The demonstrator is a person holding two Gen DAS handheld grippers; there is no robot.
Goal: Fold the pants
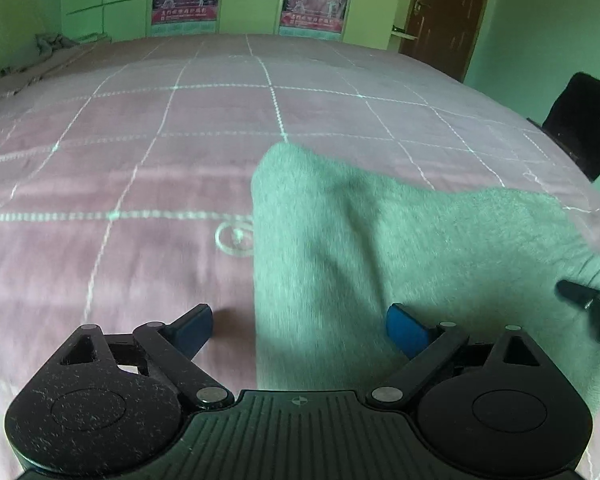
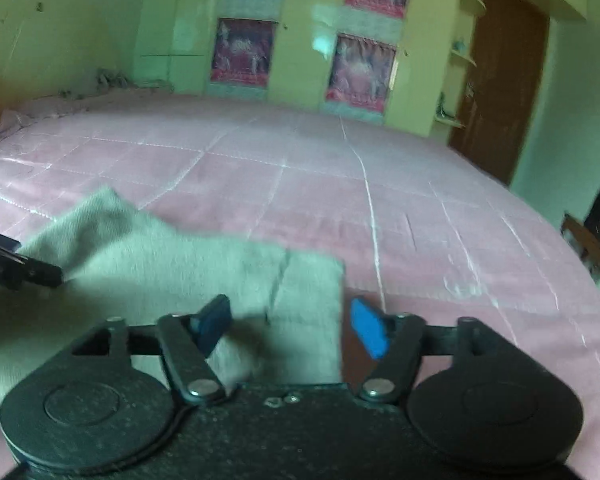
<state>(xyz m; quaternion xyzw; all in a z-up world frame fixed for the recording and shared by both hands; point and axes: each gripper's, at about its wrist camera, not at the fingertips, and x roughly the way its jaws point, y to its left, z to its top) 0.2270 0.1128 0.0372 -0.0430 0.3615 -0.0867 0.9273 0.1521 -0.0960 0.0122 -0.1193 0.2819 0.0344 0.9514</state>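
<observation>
Item: pants [image 1: 400,248], grey-green soft knit, lying on the bed [image 1: 140,168], which is covered by a pink quilted spread with pale stitched grid lines. Condition: already folded into a compact, roughly rectangular bundle with a raised, rounded far corner; no separate legs or waistband can be made out, so the fold count cannot be told. Location: near edge of the bed, directly ahead of both tools, with most of the spread bare beyond it. Orientation: in the left wrist view the long axis runs from the far-left corner across toward the right edge of the picture, with one straight side running back toward the camera; in the right wrist view the pants [image 2: 172,264] stretch leftward from a clean vertical edge. Which end is the waist cannot be told. Left hand-held gripper [image 1: 300,330]: jaws spread wide, straddling the near edge of the cloth, pads clear of it. Right hand-held gripper [image 2: 290,326]: jaws apart, nothing pinched, the cloth's right edge lying between the pads without contact. Progress, judged: the folding looks largely done, both tools having let go; what appears left is at most a final smoothing or squaring. Background: green walls, posters, a brown door.
</observation>
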